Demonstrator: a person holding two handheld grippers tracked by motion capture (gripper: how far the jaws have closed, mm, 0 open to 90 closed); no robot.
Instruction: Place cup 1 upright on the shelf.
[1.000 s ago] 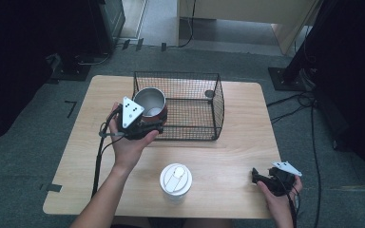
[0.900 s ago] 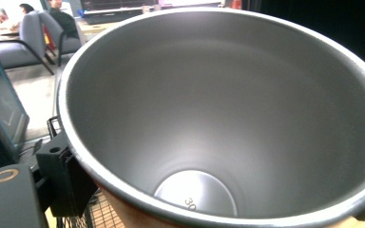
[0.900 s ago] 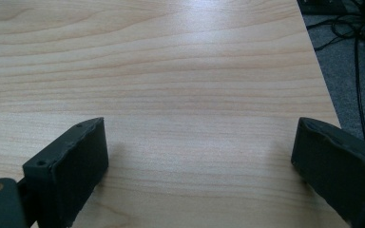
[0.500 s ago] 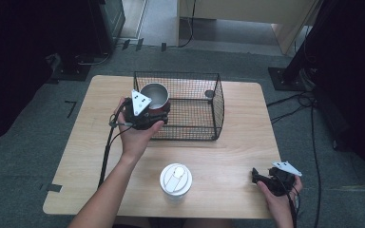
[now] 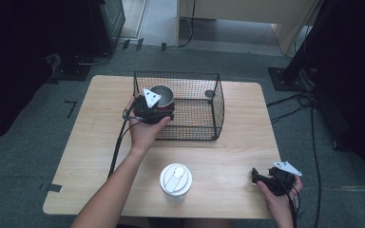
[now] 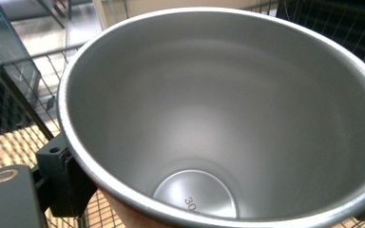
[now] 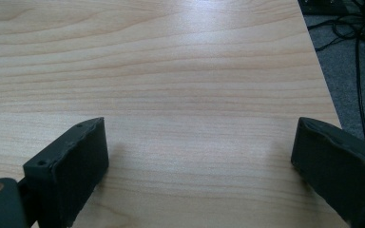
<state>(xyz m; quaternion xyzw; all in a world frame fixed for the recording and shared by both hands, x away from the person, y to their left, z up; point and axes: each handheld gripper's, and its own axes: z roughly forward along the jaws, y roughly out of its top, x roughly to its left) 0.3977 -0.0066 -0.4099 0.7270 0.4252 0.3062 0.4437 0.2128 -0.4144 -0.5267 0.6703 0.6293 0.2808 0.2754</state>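
Observation:
A steel cup point(image 5: 162, 94) with a reddish outer wall is held upright at the near left corner of the black wire basket point(image 5: 216, 102). My left gripper point(image 5: 158, 110) is shut on it from the near side. In the left gripper view the cup's bare steel inside point(image 6: 218, 118) is empty, with one jaw pad point(image 6: 59, 173) against its left wall and basket mesh behind. My right gripper point(image 5: 257, 176) rests at the table's front right; in the right gripper view it point(image 7: 199, 161) stands open over bare wood.
A white lidded cup point(image 5: 176, 179) stands near the table's front edge, at the middle. A small dark round object point(image 5: 209, 93) lies at the back right inside the basket. The wooden table point(image 5: 90, 137) has its right edge close to the right gripper.
My left gripper has carried the steel cup to the right and a little farther away, over the basket's near left corner. The right gripper has stayed put.

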